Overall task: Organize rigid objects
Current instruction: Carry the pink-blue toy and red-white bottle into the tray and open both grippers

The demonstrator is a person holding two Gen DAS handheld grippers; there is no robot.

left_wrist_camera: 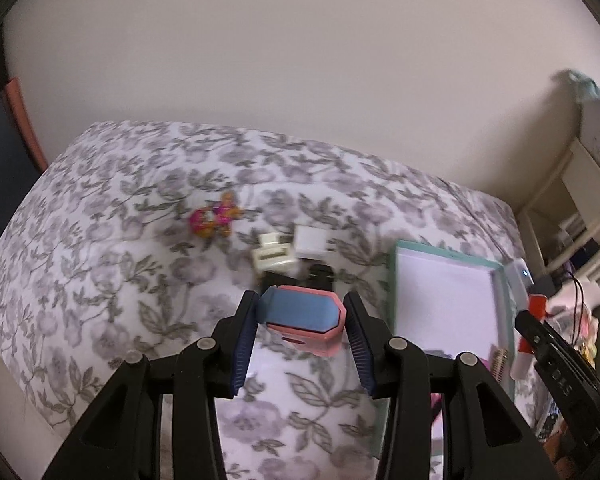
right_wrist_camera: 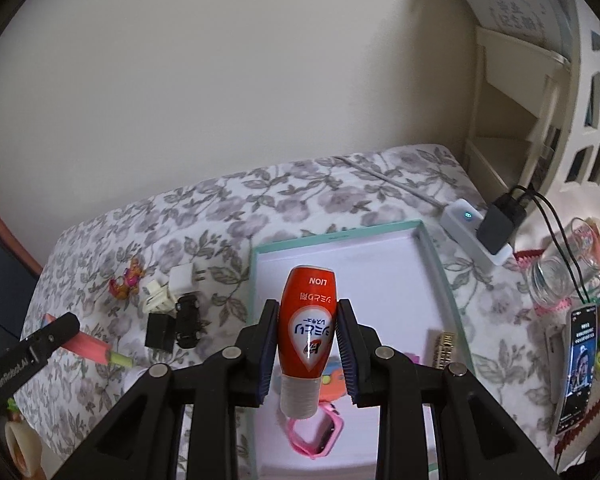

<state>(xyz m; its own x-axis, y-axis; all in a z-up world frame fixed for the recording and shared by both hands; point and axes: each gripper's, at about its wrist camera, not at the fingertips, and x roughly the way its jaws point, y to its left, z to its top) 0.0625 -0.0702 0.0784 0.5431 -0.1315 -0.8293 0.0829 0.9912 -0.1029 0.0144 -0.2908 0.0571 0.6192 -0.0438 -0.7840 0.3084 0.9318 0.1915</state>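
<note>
Only the left wrist view showed the left gripper clamped on 1 pink-and-blue flat plastic case, above the floral bedsheet. Only the right wrist view showed the right gripper grasping 1 red plastic glue bottle over 1 mint-rimmed white cardboard tray, where 1 pink watch lay.

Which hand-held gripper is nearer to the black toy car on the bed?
Left. The left hand-held gripper hangs just before the black toy car; the right hand-held gripper hangs farther right, over the box.
</note>
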